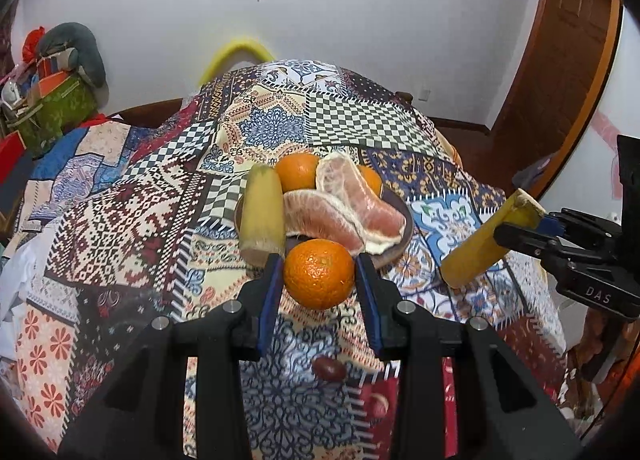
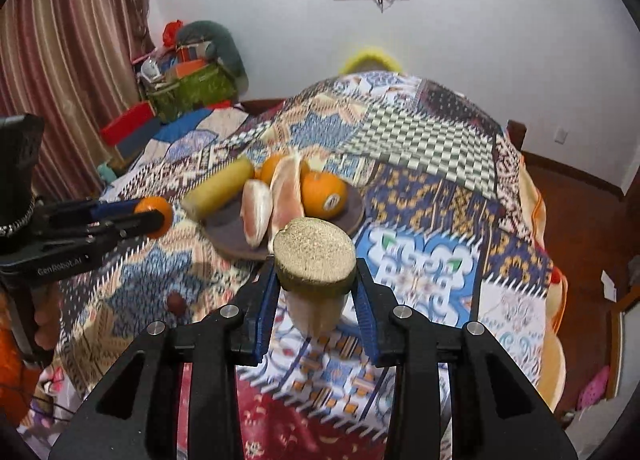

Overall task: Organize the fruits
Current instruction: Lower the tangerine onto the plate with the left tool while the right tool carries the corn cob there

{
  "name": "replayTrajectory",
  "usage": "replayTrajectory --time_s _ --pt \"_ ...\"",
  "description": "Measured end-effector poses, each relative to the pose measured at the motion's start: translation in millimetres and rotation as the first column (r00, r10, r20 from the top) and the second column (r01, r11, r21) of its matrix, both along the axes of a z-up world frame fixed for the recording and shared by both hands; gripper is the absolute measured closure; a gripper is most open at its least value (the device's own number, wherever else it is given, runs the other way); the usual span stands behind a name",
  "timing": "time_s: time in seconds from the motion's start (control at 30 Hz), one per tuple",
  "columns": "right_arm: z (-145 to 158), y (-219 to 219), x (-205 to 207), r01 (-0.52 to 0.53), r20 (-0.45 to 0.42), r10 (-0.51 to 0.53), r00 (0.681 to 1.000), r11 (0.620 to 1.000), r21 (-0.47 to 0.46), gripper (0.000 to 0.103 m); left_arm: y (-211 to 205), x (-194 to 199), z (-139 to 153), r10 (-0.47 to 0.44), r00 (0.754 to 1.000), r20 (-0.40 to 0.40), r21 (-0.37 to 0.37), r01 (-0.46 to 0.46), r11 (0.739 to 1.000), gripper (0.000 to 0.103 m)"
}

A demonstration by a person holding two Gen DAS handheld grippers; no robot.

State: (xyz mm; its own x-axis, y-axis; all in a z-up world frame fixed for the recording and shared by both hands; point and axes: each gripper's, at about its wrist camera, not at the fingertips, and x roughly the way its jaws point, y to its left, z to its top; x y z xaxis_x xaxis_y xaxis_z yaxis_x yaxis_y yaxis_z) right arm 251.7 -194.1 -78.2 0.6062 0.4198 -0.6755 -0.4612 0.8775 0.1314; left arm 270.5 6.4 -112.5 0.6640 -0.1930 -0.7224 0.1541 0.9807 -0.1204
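Observation:
A dark round plate [image 1: 405,225] on the patchwork cloth holds two peeled pomelo wedges [image 1: 352,200], oranges [image 1: 298,170] and a yellow cut stalk piece [image 1: 262,216]. My left gripper [image 1: 319,276] is shut on an orange [image 1: 319,274] just in front of the plate; it also shows in the right wrist view [image 2: 154,216]. My right gripper [image 2: 316,280] is shut on a second yellow stalk piece [image 2: 314,260], held above the cloth right of the plate; it also shows in the left wrist view [image 1: 480,248].
A small dark red fruit [image 1: 329,369] lies on the cloth near me. The patchwork cloth [image 1: 272,128] covers the whole table. Boxes and bags [image 1: 52,92] are piled at the far left. A wooden door [image 1: 560,60] stands at the right.

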Motion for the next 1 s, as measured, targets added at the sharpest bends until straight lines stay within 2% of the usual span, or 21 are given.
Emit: replayTrajectory --time_s 0.4,0.8,1.0 --pt "11 10 33 0.002 0.042 -0.003 0.999 1.0 0.011 0.07 -8 38 -11 0.015 1.0 0.006 0.043 -0.015 0.999 0.067" --pt "0 32 68 -0.027 0.007 0.028 1.0 0.999 -0.025 0.07 -17 57 -28 0.011 1.0 0.007 0.098 -0.012 0.995 0.067" --pt "-4 46 75 -0.044 0.027 0.046 0.999 0.997 -0.069 0.07 -22 60 -36 0.008 1.0 -0.002 0.125 -0.007 0.992 0.067"
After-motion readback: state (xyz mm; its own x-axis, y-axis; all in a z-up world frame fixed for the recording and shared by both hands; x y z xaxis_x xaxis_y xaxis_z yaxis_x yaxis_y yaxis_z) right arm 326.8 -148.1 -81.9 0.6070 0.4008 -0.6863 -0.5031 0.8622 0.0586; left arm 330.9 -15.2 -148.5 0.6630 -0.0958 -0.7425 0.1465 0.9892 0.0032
